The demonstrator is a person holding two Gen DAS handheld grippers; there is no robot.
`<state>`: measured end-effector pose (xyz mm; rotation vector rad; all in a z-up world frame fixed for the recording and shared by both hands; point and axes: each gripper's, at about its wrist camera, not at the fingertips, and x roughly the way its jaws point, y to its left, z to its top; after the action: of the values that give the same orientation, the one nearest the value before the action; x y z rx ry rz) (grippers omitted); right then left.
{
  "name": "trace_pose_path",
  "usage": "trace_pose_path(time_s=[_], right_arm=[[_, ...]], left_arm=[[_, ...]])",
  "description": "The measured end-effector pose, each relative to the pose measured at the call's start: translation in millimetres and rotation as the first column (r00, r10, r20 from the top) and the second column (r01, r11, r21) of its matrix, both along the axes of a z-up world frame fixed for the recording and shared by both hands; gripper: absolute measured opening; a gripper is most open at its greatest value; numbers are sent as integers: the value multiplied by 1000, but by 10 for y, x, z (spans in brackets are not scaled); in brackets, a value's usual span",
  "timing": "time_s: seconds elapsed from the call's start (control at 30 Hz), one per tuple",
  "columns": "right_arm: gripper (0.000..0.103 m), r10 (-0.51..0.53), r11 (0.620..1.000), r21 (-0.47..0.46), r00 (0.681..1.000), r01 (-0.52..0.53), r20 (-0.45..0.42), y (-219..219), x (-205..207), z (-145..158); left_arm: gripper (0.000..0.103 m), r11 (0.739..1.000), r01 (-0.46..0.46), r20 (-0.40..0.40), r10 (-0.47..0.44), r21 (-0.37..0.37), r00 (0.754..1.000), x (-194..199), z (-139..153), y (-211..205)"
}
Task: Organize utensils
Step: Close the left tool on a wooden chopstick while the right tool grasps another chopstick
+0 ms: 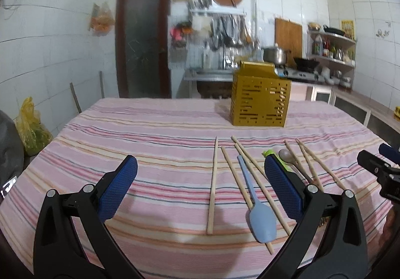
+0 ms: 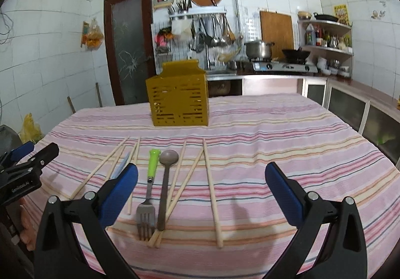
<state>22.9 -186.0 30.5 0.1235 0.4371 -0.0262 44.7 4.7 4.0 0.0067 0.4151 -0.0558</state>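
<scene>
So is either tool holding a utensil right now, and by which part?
Nothing is held. The left tool and right tool are both open above the tablecloth.

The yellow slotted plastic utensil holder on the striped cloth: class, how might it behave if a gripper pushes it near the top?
The yellow slotted plastic utensil holder looks hollow and thin-walled, so probably light. It stands tall, so a high push may tip it. The striped cloth might bunch rather than let it slide.

Pink stripes, mustard holder, pale wood

The desk cloth (image 2: 275, 129) is pink with white, orange and dark stripes. The slotted holder (image 2: 178, 101) is mustard yellow. The chopsticks (image 2: 212, 194) are pale wood, the spatula (image 1: 260, 219) light blue, the fork (image 2: 147, 204) grey with a lime-green handle, the spoon (image 2: 166, 179) brown. The fingers (image 2: 120, 194) carry blue pads on black arms.
</scene>
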Motion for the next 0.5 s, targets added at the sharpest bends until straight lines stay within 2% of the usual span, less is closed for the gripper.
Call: trace_pose_path(time_s=[0.07, 0.2, 0.27, 0.4, 0.5], right_arm=[[99, 11, 1000, -8, 1000, -11, -11, -40, 85, 49], [99, -9, 995, -97, 999, 5, -43, -103, 416, 165], [99, -2, 995, -95, 997, -5, -72, -153, 653, 180], [99, 36, 994, -96, 981, -55, -192, -192, 1079, 51], [99, 12, 994, -100, 971, -37, -239, -231, 1235, -57]], left_arm=[[98, 1000, 11, -14, -11, -1, 1000, 101, 46, 43], [98, 999, 27, -19, -26, 43, 999, 429, 199, 55], [98, 998, 25, -43, -23, 60, 999, 622, 214, 30], [98, 996, 53, -99, -46, 70, 994, 953, 126, -35], [98, 996, 65, -188, -51, 65, 981, 1227, -42, -51]])
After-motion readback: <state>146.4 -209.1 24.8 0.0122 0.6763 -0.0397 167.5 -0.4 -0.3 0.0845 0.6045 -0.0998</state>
